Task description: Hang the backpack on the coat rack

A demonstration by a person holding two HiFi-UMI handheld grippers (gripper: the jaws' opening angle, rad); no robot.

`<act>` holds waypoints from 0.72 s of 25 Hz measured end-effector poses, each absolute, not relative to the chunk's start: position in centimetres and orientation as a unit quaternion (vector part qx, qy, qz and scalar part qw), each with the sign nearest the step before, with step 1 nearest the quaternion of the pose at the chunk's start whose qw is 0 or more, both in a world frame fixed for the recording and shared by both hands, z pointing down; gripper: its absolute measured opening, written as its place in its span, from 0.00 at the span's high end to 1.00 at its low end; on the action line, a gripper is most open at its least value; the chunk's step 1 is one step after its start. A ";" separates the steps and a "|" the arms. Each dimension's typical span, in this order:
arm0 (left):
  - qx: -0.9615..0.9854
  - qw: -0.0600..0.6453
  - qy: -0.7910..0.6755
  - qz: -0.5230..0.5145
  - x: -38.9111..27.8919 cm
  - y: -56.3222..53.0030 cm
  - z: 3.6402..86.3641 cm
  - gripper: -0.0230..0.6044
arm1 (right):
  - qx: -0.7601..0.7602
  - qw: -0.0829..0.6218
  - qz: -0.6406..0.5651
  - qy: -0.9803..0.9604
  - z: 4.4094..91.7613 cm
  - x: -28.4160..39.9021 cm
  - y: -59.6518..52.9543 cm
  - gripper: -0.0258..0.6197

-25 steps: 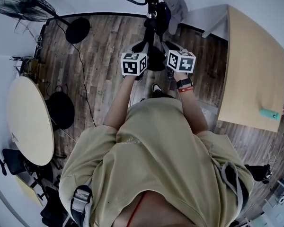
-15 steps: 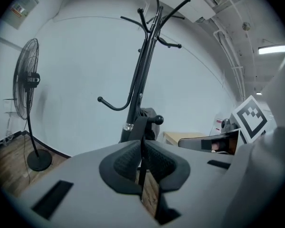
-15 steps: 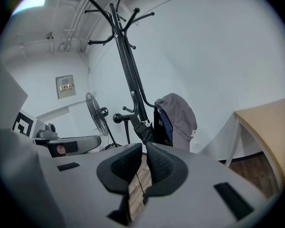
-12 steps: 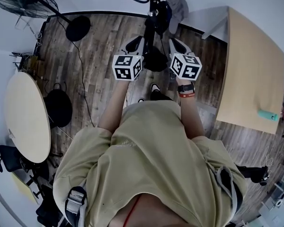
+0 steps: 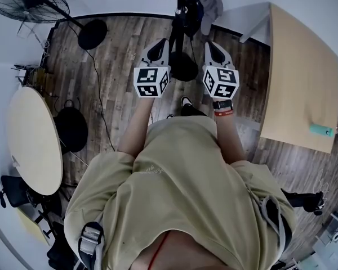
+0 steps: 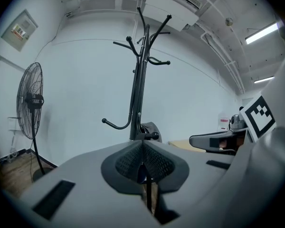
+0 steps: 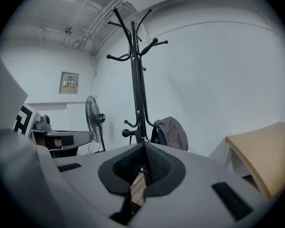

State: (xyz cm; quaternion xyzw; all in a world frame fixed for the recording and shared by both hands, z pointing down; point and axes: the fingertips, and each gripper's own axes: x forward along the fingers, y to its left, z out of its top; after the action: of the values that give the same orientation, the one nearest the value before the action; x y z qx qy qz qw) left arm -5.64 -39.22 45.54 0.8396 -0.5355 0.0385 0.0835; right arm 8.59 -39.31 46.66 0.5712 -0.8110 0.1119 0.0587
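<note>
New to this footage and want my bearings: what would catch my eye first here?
A tall black coat rack stands dead ahead, with a grey backpack hanging low on its right side. The left hand-held gripper and right hand-held gripper both point at it, jaws together and holding nothing. A standing fan is off to the left.

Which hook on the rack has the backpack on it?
The low one right of the pole in the right gripper view holds the grey backpack; the top hooks and the low left hook are bare.
</note>
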 end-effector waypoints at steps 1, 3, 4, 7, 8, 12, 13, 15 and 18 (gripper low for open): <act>0.839 0.081 -0.537 0.038 -5.8 -39.2 45.5 0.92 | 0.570 0.057 0.109 -0.812 46.5 8.4 -39.2 0.94; 0.839 0.075 -0.538 0.037 -6.1 -39.2 45.5 0.92 | 0.568 0.051 0.105 -0.814 46.2 7.9 -38.9 0.94; 0.839 0.072 -0.538 0.037 -6.2 -39.1 45.5 0.92 | 0.568 0.049 0.104 -0.815 46.0 7.7 -38.8 0.94; 0.840 0.067 -0.537 0.035 -6.3 -38.7 45.5 0.92 | 0.567 0.044 0.102 -0.816 45.6 7.4 -38.4 0.94; 0.840 0.069 -0.537 0.027 -6.4 -38.5 45.4 0.93 | 0.566 0.044 0.100 -0.817 45.5 7.3 -38.2 0.94; 0.845 0.092 -0.527 -0.025 -6.6 -37.7 45.2 0.92 | 0.567 0.045 0.096 -0.817 45.6 7.7 -37.8 0.94; 0.845 0.097 -0.525 -0.028 -6.6 -37.6 45.5 0.92 | 0.569 0.046 0.096 -0.816 45.6 7.9 -37.8 0.94; 0.844 0.100 -0.527 -0.017 -6.5 -37.5 46.3 0.92 | 0.571 0.047 0.096 -0.814 45.7 8.1 -37.9 0.94; 0.839 0.087 -0.537 0.009 -6.5 -37.5 47.1 0.92 | 0.570 0.049 0.098 -0.815 45.7 8.3 -37.9 0.94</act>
State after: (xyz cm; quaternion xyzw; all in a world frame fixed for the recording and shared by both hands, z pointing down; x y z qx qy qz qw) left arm -6.46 -37.48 47.15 0.8391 -0.5368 0.0090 0.0873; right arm 8.27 -37.88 45.65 0.5697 -0.8145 0.0980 0.0488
